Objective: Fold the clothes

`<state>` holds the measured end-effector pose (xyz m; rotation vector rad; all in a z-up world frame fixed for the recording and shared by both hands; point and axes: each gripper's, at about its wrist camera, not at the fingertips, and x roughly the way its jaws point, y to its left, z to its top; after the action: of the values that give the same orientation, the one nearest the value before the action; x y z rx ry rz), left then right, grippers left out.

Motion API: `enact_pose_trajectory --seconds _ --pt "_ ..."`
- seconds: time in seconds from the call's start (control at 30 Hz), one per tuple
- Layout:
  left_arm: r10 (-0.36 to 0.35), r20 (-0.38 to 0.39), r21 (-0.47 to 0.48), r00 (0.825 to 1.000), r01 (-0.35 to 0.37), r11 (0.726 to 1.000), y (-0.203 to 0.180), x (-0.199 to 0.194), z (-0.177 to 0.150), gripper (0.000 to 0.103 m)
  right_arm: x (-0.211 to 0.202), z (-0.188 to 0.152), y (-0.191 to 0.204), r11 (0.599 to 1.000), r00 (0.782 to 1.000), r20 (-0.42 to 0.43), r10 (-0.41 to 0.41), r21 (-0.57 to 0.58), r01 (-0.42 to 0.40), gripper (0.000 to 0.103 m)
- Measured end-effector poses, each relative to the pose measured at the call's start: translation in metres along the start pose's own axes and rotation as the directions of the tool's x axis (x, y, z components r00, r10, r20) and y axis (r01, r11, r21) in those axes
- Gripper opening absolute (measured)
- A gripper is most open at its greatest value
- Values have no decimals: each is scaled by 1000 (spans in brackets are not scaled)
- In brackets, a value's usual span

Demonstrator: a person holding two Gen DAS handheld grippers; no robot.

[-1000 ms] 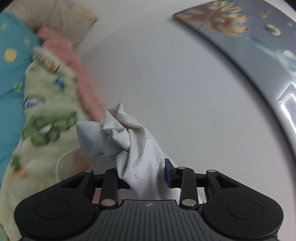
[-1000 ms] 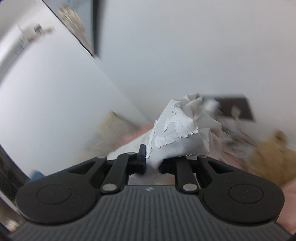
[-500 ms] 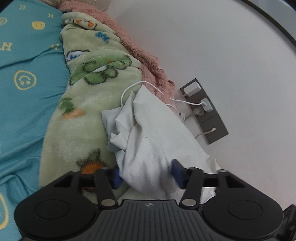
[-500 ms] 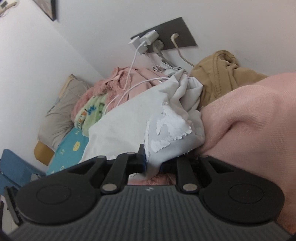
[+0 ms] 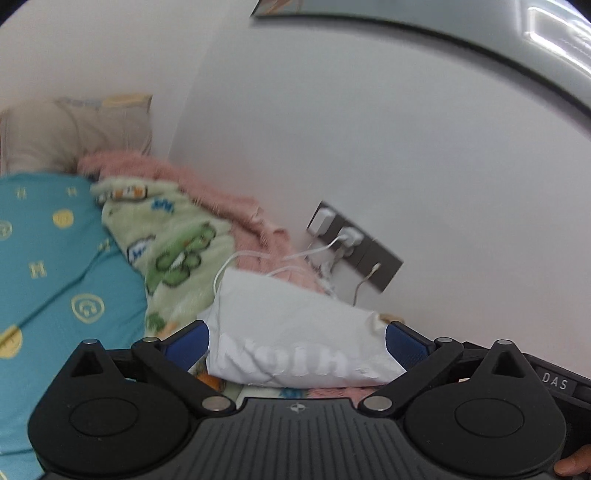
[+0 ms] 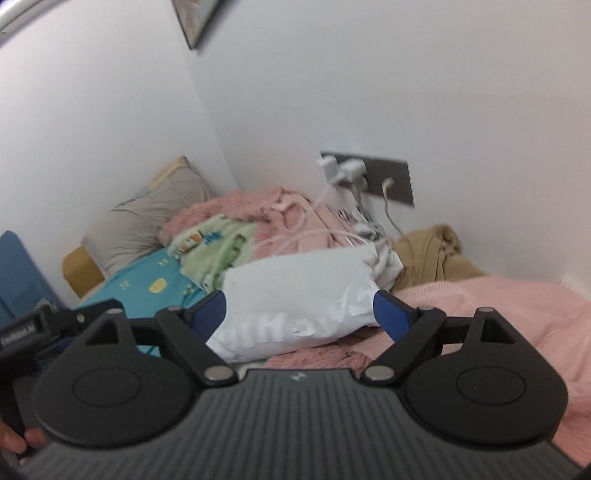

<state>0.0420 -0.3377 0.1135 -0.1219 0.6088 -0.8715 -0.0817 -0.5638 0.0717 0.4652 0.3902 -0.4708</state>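
White garment (image 5: 295, 332), folded into a compact bundle, lying on the bedding near the wall; white cracked lettering on its front face, only partly legible — roughly "Noth" in the left wrist view, the rest creased and unreadable. Its lower edge is cut off behind each gripper body.

Left gripper (image 5: 297, 341): blue-padded fingers spread wide, one either side of the bundle, nothing clamped; whether the pads touch the cloth cannot be told. A label reading "DAS" (image 5: 554, 381) sits at the right edge of that view.

Right gripper (image 6: 299, 314): fingers likewise parted, flanking the bundle, holding nothing. The other tool's handle (image 6: 22, 328) shows at the left, its label too blurred to read.

Surface: bed with teal sheet (image 5: 48, 266) printed with yellow smiley faces and "H" marks; green cartoon-print fleece blanket (image 5: 173, 240); fuzzy pink blanket (image 6: 258, 206); pink knit cover (image 6: 517, 314); tan garment (image 6: 432, 254) heaped by the wall; grey pillow (image 6: 147, 218) in the corner.

Room: white walls; grey socket plate (image 6: 373, 173) with white chargers (image 6: 343, 168) and cables (image 5: 258, 258) trailing over the bedding; framed picture (image 6: 192, 18) partly cropped at the top.
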Motion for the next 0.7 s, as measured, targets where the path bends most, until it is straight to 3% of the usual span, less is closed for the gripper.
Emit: enact_pose_trajectory --seconds 0.23,0.7 --pt "50 92 124 994 -61 990 -31 -71 -3 103 -61 -1 23 999 998 43 36 -30 -35 88" --pt "96 203 158 974 -130 979 -44 -161 -54 103 -145 -45 58 988 984 159 77 -147 -54 88"
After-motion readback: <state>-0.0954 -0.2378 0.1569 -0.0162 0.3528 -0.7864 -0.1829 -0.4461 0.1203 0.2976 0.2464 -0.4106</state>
